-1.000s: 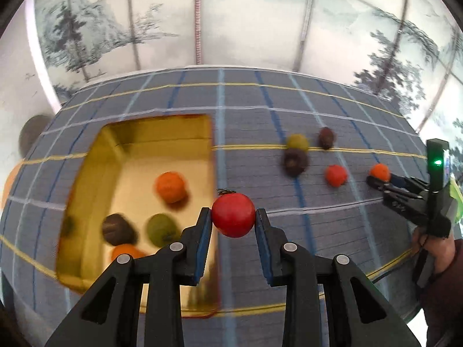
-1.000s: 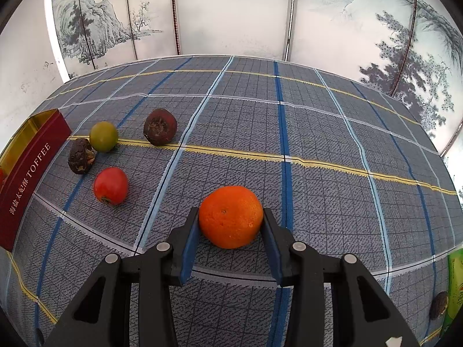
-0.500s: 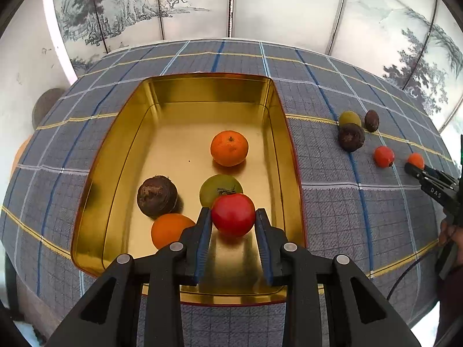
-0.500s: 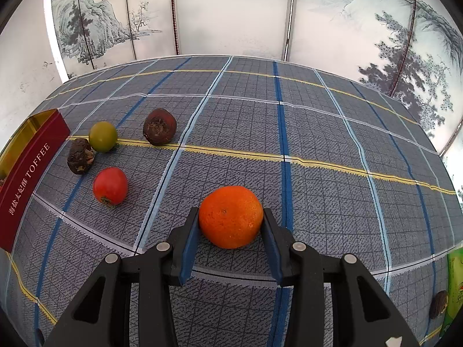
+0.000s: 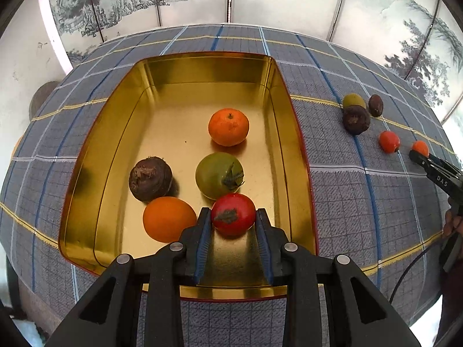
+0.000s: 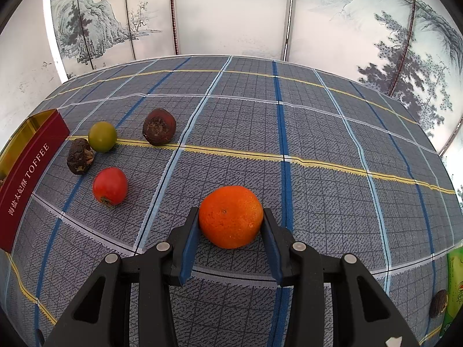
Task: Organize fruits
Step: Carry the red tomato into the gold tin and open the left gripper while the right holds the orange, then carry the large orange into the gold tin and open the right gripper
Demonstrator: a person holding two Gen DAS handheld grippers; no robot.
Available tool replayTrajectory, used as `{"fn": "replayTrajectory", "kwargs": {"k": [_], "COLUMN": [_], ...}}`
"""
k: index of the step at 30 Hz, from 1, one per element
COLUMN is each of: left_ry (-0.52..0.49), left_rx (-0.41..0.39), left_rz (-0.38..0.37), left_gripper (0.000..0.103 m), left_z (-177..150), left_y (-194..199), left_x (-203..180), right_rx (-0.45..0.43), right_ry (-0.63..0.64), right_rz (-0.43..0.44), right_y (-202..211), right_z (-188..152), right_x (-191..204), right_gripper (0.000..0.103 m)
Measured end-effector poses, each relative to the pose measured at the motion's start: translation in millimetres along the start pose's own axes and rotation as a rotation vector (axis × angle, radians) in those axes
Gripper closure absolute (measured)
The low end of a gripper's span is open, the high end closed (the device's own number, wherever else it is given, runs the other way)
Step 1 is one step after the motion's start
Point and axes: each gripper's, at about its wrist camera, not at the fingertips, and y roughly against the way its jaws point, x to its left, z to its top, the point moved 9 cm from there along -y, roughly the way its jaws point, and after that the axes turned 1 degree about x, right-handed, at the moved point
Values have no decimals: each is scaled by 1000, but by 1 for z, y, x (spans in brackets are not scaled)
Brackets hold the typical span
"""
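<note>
Setting: plaid-clothed table [image 6: 318,133] before painted screens.
Change: left gripper [image 5: 233,225], clamped on red tomato [image 5: 233,214], has swung from the cloth to low inside gold tin [image 5: 202,66]; release seems next.
Right gripper [image 6: 230,225]: unmoved right of the tin, gripping orange [image 6: 231,216].

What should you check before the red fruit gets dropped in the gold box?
1. Left hand-held gripper holds the round red fruit between its pads: ok.
2. Red fruit is above the gold metal tin, inside its rim: ok.
3. Bare tin floor under the fruit: ok, a free patch shows by the near wall.
4. Gap to the green tomato-like fruit and smooth orange fruit: cannot tell, they look very close.
5. Height above the tin floor: cannot tell.
6. Right hand-held gripper around the dimpled orange mandarin: ok, away from the tin.
</note>
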Motion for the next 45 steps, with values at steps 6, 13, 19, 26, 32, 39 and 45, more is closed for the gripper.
{"fn": "replayTrajectory", "kwargs": {"k": [6,13,19,26,32,39,45], "left_ry": [2,-5,-15,-51,-24,47,117], "left_rx": [11,-5,-39,-131,-217,-270,-265], "left_rz": [2,-4,-14,37,79,152,185], "left_gripper": [71,63,53,42,34,32,32], "left_z": [-1,2,3,10,13,8,-5], "left_y": [-3,2,16,40,63,82,88], "left_x": [3,4,4,11,31,66,98], "right_rx": [0,0,0,-1,-12,-91,-106], "right_ry": [1,1,-1,-3,-40,59,195], "right_rz": [-1,-1,1,2,10,163,318], "right_y": [0,0,0,0,7,49,70], "right_z": [0,0,0,0,6,37,48], "right_x": [0,0,-1,-2,1,81,181], "right_gripper": [64,64,64,65,66,66,66]}}
